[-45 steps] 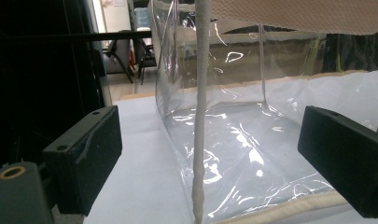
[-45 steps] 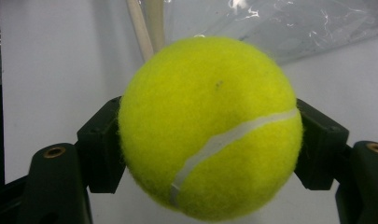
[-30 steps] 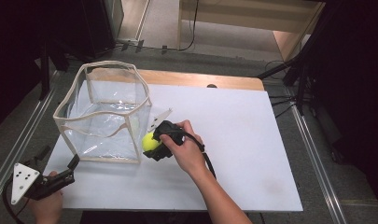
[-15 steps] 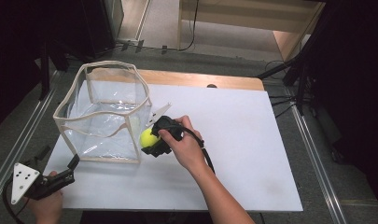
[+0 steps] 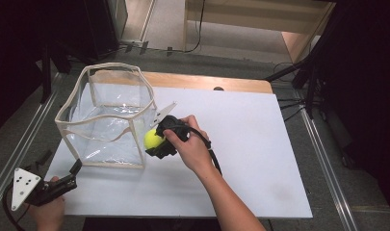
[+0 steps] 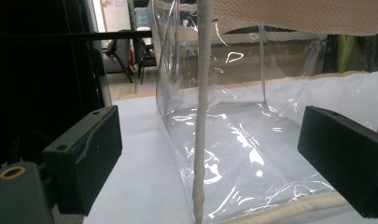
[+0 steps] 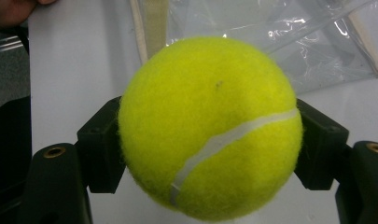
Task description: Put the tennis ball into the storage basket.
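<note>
1. Gripping a yellow tennis ball (image 5: 152, 139), the right hand-held gripper (image 5: 160, 143) has its two black jaws closed on the ball's opposite sides; in the right gripper view the ball (image 7: 210, 128) sits squarely between them, its white seam curving across the front.
2. The ball is held above the white desk (image 5: 240, 144), just beside the near right corner of a clear plastic box (image 5: 106, 115) with cream-coloured edging.
3. The person's right hand (image 5: 192, 147) wraps the gripper body, and a black cable trails back along the forearm.
4. The left hand-held gripper (image 5: 72, 171) rests at the desk's near left corner, pointing toward the box; its jaws stand wide apart with nothing between the pads.
5. In the left gripper view, the box's upright cream seam (image 6: 203, 116) rises between the two open jaws, a little ahead of them.
</note>
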The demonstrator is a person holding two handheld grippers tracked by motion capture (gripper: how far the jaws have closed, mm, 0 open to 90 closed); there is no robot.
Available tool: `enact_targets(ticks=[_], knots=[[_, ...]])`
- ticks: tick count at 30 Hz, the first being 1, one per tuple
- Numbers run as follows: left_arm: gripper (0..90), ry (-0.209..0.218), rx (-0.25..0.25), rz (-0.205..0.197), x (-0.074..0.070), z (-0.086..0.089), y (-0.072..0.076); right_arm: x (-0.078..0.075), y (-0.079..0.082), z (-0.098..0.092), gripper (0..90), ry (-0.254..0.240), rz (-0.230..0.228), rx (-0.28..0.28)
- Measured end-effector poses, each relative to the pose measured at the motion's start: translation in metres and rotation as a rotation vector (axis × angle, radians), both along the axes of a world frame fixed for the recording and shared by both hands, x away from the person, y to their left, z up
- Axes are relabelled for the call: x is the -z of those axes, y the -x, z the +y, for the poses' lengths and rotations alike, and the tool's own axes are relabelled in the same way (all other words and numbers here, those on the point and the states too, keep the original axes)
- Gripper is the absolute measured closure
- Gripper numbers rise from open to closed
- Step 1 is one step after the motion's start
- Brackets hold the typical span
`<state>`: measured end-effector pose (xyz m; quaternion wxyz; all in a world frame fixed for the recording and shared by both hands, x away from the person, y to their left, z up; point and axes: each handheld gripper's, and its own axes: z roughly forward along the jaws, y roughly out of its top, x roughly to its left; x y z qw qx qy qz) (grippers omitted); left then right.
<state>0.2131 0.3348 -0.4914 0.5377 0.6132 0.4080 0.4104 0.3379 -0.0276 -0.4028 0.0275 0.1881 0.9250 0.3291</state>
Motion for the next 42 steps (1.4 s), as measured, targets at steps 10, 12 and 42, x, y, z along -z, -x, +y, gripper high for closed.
enact_targets(ticks=[10,12,42], knots=[[6.8,0.000,-0.001,0.000,0.000,0.000,0.000,-0.009,-0.002,-0.001,23.4,-0.004,-0.020,-0.009],[6.8,0.001,0.000,-0.001,0.000,0.000,0.000,-0.012,-0.001,-0.001,23.4,0.001,-0.014,0.000],[6.8,0.002,0.000,0.000,0.000,0.000,0.000,-0.047,-0.008,-0.003,23.5,-0.020,-0.014,-0.023]])
